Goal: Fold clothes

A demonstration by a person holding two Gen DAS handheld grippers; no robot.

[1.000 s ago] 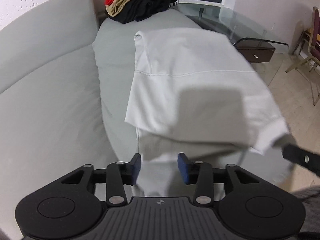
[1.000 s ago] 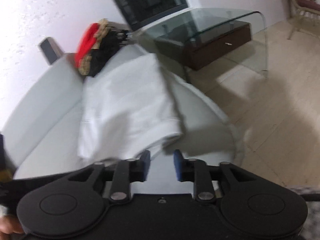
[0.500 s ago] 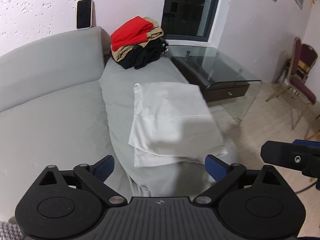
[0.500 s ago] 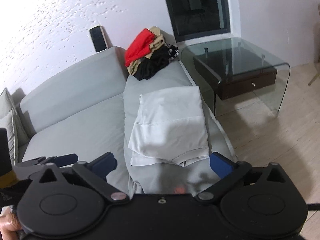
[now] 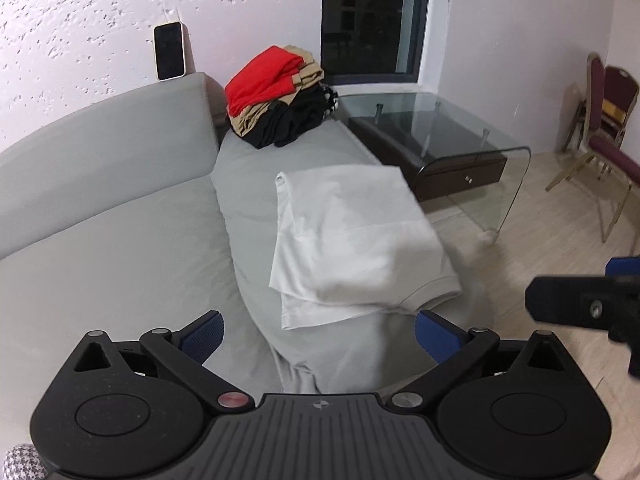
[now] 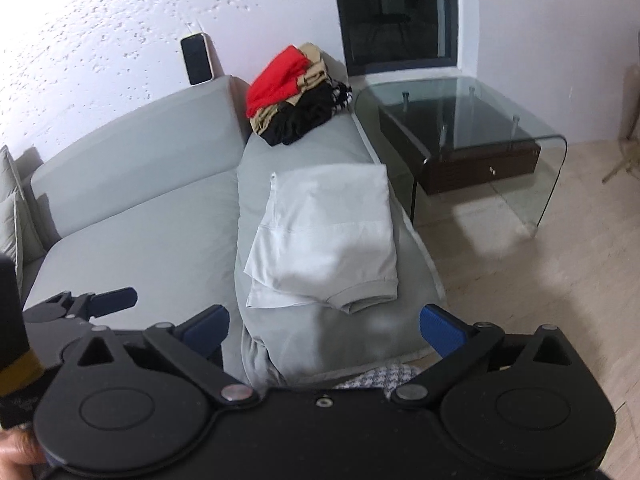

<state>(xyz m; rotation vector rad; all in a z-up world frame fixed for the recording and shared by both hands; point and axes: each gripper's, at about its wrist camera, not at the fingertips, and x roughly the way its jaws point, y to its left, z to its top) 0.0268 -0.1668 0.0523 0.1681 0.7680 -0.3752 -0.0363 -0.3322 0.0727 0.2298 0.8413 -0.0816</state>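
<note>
Folded white shirt (image 5: 352,236) lies on the grey sofa (image 5: 120,248), just right of the seat seam. Left gripper (image 5: 316,336) and right gripper (image 6: 324,330): fingers wide, empty, clear of the shirt. Fabric is likely light, limp and shift-prone; grasp at the near hem corners.

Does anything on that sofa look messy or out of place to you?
Slightly. The folded white garment is uneven: a lower layer sticks out at its near left corner and a ribbed cuff pokes out in front. A phone is propped on the sofa back against the wall.
</note>
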